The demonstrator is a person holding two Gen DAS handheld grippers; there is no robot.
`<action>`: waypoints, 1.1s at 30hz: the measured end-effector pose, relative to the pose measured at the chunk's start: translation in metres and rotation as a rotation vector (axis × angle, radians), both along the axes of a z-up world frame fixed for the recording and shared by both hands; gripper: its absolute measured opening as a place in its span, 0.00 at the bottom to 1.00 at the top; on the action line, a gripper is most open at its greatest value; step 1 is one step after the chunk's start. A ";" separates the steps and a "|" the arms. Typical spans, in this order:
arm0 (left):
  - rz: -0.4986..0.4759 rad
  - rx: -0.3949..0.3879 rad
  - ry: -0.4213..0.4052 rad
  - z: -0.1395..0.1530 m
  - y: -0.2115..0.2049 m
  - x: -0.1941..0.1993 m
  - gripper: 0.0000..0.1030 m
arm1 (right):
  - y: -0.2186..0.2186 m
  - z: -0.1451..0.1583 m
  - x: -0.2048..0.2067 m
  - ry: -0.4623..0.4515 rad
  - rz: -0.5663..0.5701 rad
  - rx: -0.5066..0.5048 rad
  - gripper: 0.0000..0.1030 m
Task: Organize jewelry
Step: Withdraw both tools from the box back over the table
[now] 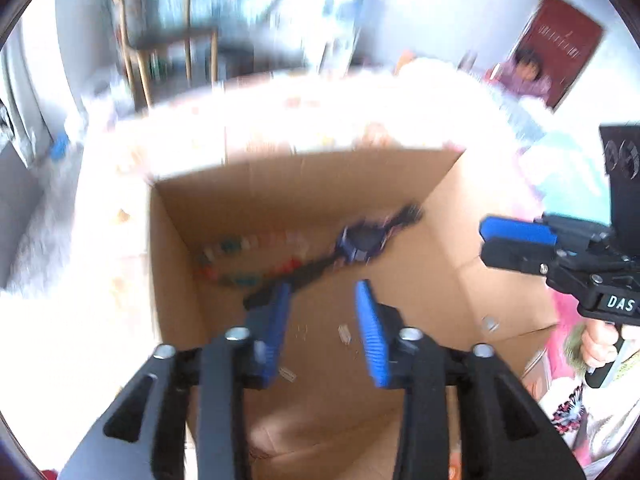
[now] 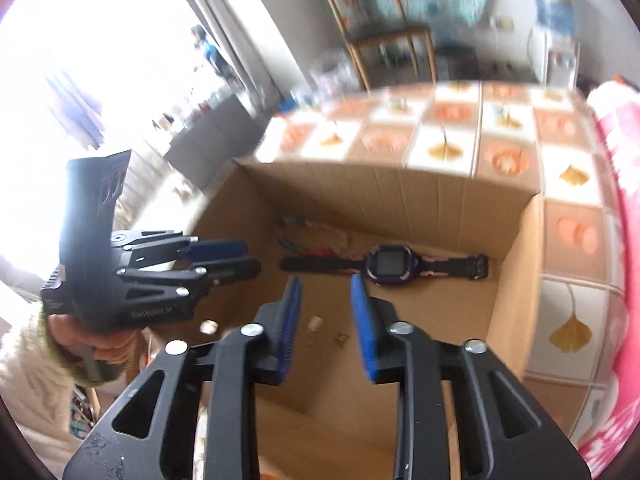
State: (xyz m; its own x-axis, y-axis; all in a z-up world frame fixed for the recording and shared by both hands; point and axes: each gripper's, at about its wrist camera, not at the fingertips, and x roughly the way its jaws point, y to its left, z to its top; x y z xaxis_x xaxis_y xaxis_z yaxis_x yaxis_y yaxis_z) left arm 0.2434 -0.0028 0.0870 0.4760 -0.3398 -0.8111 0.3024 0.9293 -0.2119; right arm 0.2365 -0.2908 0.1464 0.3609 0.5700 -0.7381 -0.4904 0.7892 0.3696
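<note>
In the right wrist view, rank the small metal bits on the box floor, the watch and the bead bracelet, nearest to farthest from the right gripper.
From the right gripper:
1. Small metal bits, on the cardboard box floor by the fingertips.
2. Watch, just beyond, slightly right.
3. Bead bracelet, behind the watch strap, toward the back left wall.

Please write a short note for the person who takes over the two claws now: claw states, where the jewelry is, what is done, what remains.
Left claw: open, empty, above the brown cardboard box.
Right claw: open, empty, above the same box.
In the box: purple and black wristwatch lying flat on the floor; multicoloured bead bracelet behind it, near the back wall; a few small loose bits nearer the claws.
Done: watch and bracelet are inside.
Left: other jewelry is not visible here; check outside the box.
</note>
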 end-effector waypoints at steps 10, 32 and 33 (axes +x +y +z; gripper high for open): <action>0.139 -0.184 -0.246 0.021 0.070 -0.143 0.81 | -0.037 0.019 -0.120 -0.146 -0.039 0.105 0.47; 0.032 0.131 -0.087 -0.129 -0.012 -0.175 0.89 | -0.016 -0.091 -0.170 0.031 -0.305 -0.228 0.52; 0.033 0.148 -0.094 -0.130 -0.014 -0.175 0.90 | -0.017 -0.089 -0.165 0.018 -0.314 -0.243 0.50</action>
State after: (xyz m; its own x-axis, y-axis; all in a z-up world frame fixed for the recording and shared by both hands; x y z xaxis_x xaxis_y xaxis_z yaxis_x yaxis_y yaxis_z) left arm 0.0681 -0.0170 -0.0430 0.5610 -0.2033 -0.8024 0.2834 0.9580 -0.0446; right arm 0.0714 -0.3078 0.0571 0.4759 0.2420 -0.8456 -0.2067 0.9653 0.1599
